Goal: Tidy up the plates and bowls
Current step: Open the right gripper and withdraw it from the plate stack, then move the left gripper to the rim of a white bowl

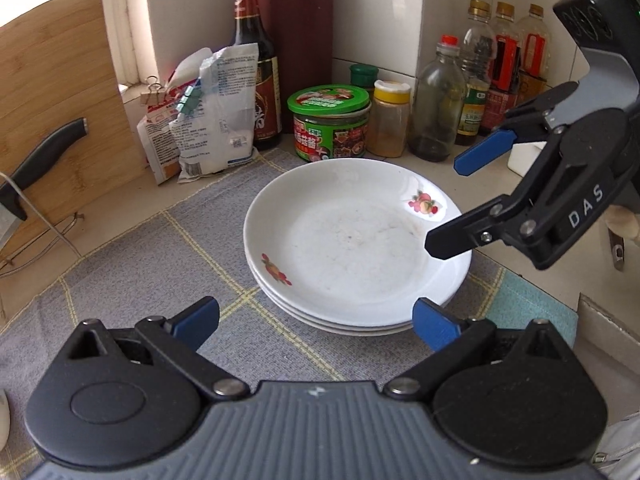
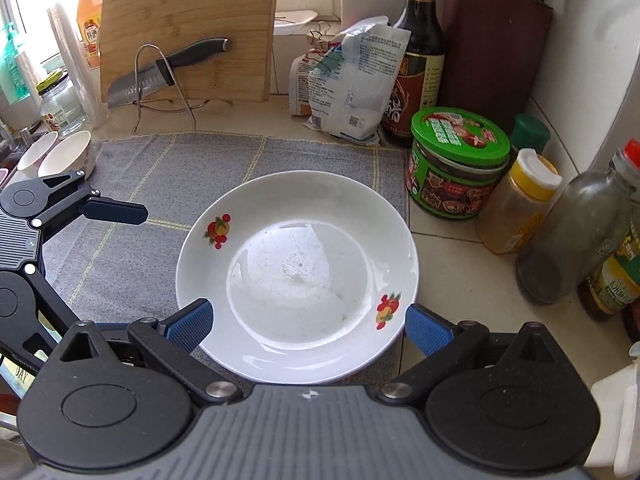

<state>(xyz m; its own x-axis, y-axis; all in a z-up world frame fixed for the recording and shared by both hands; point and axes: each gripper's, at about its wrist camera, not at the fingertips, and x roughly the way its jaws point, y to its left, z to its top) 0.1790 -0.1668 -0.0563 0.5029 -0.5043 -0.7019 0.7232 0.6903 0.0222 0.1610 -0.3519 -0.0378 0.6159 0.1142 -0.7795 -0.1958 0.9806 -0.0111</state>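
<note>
A stack of three white plates (image 1: 352,240) with fruit decals rests on a grey checked cloth (image 1: 140,280). My left gripper (image 1: 316,322) is open, just short of the stack's near rim and holding nothing. My right gripper (image 1: 444,206) hangs open over the stack's right rim. In the right wrist view the top plate (image 2: 296,272) lies between the open jaws of the right gripper (image 2: 310,326), with the blue pads beside its near rim. Two white bowls (image 2: 60,156) stand at the cloth's far left edge. One of the left gripper's fingers (image 2: 116,210) shows at the left.
Behind the plates stand a green-lidded jar (image 1: 330,124), a yellow-capped spice jar (image 1: 390,120), a glass bottle (image 1: 434,104), a dark sauce bottle (image 1: 254,60) and clipped bags (image 1: 204,116). A cutting board (image 2: 184,28) and a knife (image 2: 168,68) on a wire rack stand at the left.
</note>
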